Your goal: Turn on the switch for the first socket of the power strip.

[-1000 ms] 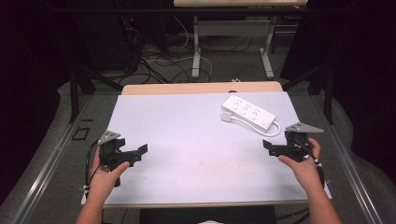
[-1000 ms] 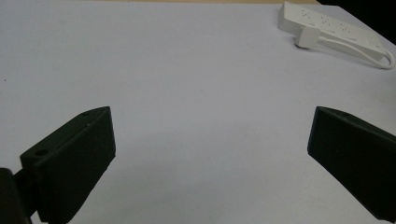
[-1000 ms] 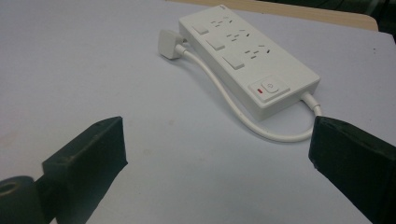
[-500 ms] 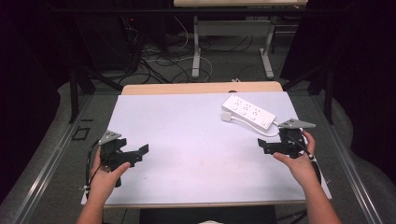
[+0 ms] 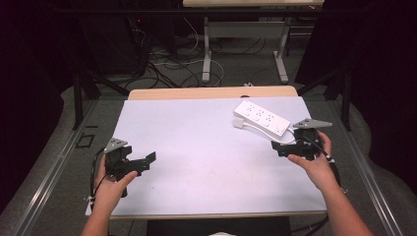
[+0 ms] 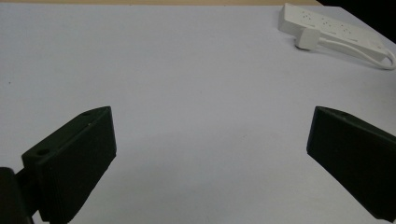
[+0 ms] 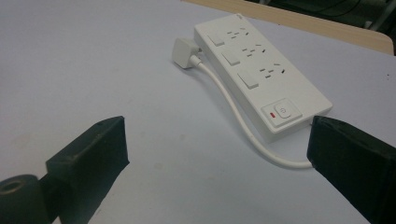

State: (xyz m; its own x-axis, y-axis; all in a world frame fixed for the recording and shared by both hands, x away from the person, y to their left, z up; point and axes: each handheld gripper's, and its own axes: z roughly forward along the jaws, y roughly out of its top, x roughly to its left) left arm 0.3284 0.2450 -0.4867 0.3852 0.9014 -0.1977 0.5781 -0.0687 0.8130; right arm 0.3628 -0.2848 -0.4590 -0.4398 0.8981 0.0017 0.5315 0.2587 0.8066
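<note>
Right gripper (image 5: 279,145), jaws apart, has edged nearer the white power strip (image 5: 261,117) at far right, apparently lining up a grab.

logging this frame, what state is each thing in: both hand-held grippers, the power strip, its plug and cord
left hand-held gripper: open, holds nothing, over bare table
right hand-held gripper: open, holds nothing, close to the power strip's switch end
power strip: flat on the table, sockets up, nothing plugged into it
plug: lying loose on the table beside the strip
cord: slack, curving along the strip's side
</note>
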